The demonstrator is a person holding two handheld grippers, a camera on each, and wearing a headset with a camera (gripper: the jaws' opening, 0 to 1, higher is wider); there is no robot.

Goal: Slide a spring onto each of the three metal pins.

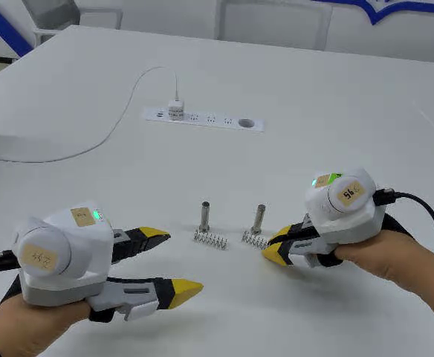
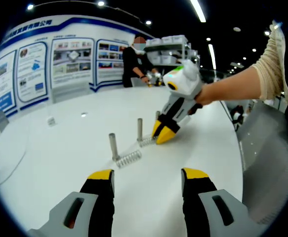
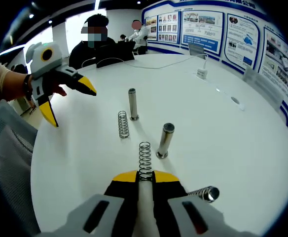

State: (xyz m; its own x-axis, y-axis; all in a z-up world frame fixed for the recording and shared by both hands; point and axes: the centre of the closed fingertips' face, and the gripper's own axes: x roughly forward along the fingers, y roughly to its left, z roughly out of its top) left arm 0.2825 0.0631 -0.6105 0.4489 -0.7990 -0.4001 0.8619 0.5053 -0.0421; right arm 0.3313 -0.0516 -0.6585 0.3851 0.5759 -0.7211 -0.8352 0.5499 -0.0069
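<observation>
The left gripper (image 1: 171, 262) is at the near left, held by the left hand (image 1: 24, 323). Its fingers (image 1: 146, 236) are wide apart and point to the right. The right gripper (image 1: 275, 251), held in the right hand (image 1: 384, 256), points left and down. Its fingers are closed, it seems on one end of a spring (image 3: 144, 157).

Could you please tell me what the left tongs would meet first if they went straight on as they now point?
Probably the small coiled metal spring lying beside the nearer upright metal pin. It sits slightly left of where the open left tongs aim, so they might just pass it.
</observation>
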